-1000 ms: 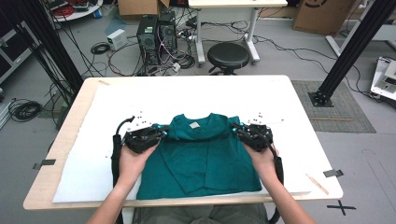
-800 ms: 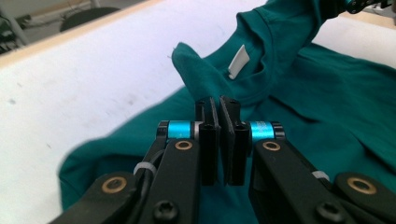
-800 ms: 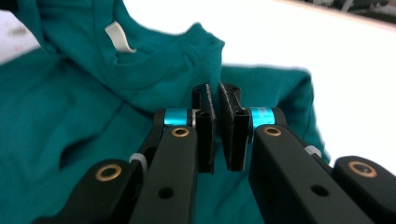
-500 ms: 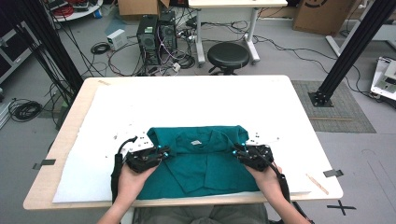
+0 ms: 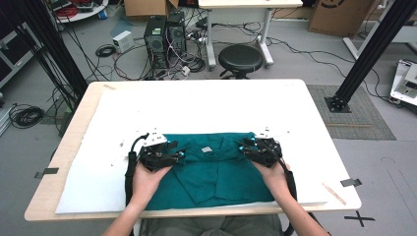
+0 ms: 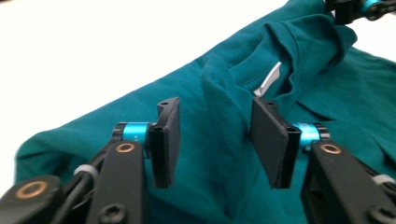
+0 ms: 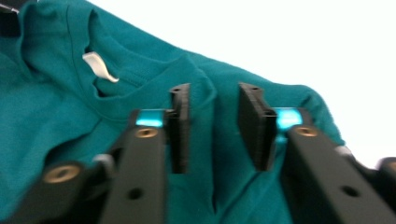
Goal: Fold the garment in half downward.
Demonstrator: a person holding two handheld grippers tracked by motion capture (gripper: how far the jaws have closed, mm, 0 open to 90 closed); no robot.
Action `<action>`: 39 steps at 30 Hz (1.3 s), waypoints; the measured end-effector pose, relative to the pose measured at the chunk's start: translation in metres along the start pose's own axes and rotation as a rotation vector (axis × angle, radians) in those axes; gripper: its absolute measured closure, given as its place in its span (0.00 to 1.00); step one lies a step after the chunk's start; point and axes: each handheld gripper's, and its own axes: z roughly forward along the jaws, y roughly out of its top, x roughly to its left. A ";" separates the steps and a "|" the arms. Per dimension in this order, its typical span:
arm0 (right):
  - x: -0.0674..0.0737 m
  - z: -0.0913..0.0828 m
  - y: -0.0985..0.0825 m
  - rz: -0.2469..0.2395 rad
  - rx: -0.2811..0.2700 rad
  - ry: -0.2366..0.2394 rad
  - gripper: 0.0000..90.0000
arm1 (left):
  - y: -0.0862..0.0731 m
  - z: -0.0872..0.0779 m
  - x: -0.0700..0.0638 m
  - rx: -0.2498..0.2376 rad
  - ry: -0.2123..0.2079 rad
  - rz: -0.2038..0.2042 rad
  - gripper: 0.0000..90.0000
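A teal T-shirt [image 5: 211, 177] lies on the white-covered table [image 5: 206, 105], its far edge straight and its collar label [image 5: 206, 149] facing up. My left gripper [image 5: 176, 153] rests low on the shirt's left side. In the left gripper view its jaws [image 6: 215, 135] have just been opening; a raised ridge of teal cloth [image 6: 224, 107] stands between the pads, unpressed. My right gripper [image 5: 244, 146] sits on the shirt's right side. Its jaws [image 7: 214, 126] have also just opened and stand apart around a loose fold [image 7: 210, 98]. The label [image 7: 99, 65] shows beyond them.
The table's front edge [image 5: 196, 214] runs just below the shirt's hem. Bare white cover stretches behind and to both sides. On the floor beyond stand a black stool [image 5: 240, 56], computer towers [image 5: 164, 34] and a black frame post [image 5: 366, 54].
Both hands drew the shirt's shoulders toward the near edge and sank onto the table. The shirt's far part now lies folded over. Both pairs of jaws went from shut on cloth to apart.
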 end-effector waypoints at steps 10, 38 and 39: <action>0.010 -0.023 -0.004 -0.026 -0.015 0.090 1.00 | 0.000 -0.016 -0.014 -0.047 -0.068 0.076 0.97; 0.048 -0.089 -0.057 -0.085 -0.068 0.181 1.00 | -0.038 -0.066 -0.063 -0.052 -0.121 0.132 0.97; 0.049 -0.090 -0.058 -0.079 -0.064 0.186 1.00 | -0.040 -0.066 -0.063 -0.043 -0.121 0.137 0.97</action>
